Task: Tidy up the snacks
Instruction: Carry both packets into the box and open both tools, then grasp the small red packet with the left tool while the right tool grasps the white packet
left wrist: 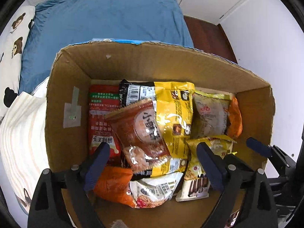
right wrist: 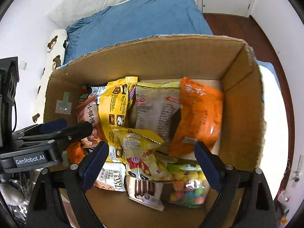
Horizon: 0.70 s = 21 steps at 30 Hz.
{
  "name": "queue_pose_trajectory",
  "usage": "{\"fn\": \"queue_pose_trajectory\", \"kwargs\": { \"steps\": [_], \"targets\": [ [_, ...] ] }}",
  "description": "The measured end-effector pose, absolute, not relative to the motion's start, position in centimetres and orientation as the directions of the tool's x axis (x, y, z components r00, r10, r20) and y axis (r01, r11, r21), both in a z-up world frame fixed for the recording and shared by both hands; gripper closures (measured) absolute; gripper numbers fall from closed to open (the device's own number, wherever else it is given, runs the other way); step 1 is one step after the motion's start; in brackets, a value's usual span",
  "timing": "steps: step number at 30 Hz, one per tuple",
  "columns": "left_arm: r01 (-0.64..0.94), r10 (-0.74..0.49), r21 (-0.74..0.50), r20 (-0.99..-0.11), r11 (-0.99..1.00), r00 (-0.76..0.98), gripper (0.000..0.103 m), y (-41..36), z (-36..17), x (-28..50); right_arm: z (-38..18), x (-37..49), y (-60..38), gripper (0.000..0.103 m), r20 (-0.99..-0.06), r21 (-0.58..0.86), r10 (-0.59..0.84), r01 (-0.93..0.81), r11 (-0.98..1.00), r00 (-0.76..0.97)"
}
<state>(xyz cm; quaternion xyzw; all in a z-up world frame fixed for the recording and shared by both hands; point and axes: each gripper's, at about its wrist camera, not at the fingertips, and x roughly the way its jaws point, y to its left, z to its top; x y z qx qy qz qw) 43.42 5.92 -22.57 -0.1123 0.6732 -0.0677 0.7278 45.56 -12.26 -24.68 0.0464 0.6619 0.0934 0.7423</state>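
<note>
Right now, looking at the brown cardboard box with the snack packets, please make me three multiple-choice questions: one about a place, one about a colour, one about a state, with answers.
1. Where does the clear bag of coloured candy balls lie in the brown cardboard box?
A. Near corner, under the right gripper
B. Against the far wall
C. Outside the box

2. What colour is the large packet leaning at the box's right side?
A. Green
B. Orange
C. Purple

3. How do both grippers stand?
A. Shut on a packet
B. Shut and empty
C. Open, holding nothing

Answers:
1 A: in the right wrist view the candy bag sits at the near edge, beside the right finger.
2 B: its face is plainly orange.
3 C: the left gripper and the right one both have their fingers spread wide above the snacks, pressing nothing.
</note>
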Motion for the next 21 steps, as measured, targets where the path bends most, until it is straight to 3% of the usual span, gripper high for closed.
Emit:
{"fn": "queue_pose_trajectory", "kwargs": {
  "steps": [21],
  "targets": [
    [-0.043, -0.087, -0.111, -0.921, 0.993, 0.379, 0.01, 5.2, -15.1, 33.1, -16.7, 35.4, -14.0, 0.008, -0.931, 0.038, 0.064, -0.078, 0.996, 0.36]
  ]
}}
